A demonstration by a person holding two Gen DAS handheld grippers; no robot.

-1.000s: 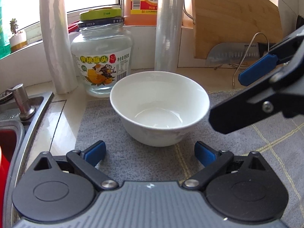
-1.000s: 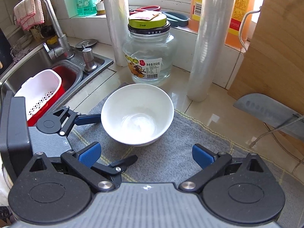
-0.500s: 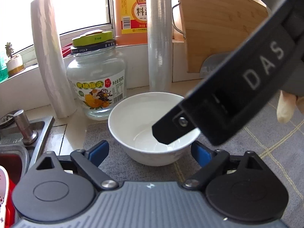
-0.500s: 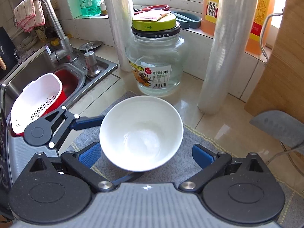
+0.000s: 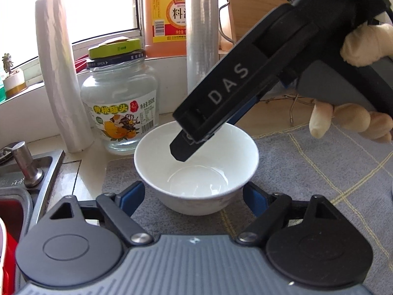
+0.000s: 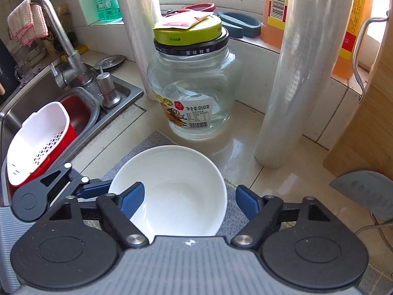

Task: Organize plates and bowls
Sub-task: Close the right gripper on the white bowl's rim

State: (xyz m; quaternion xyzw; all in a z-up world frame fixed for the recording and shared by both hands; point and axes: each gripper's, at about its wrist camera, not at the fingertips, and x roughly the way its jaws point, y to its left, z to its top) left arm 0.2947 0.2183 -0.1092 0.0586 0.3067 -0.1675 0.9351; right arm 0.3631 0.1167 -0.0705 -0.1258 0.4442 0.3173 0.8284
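A white bowl stands upright on a grey mat. My left gripper is low in front of it, its blue pads on either side of the bowl's lower wall. The jaws are closing, with a thin gap still showing. My right gripper comes down from the right and is also closing. One of its pads is inside the bowl and the other is outside the right rim, short of contact. In the left wrist view one of its fingers dips into the bowl.
A glass jar with a green lid stands just behind the bowl, between two cling-film rolls. A sink with a red-and-white strainer basket lies left. At the right are a wooden board and a cleaver.
The right gripper has swung in from the right over the bowl and dropped one finger inside it, and its jaws have narrowed. The left gripper's jaws have narrowed around the bowl.
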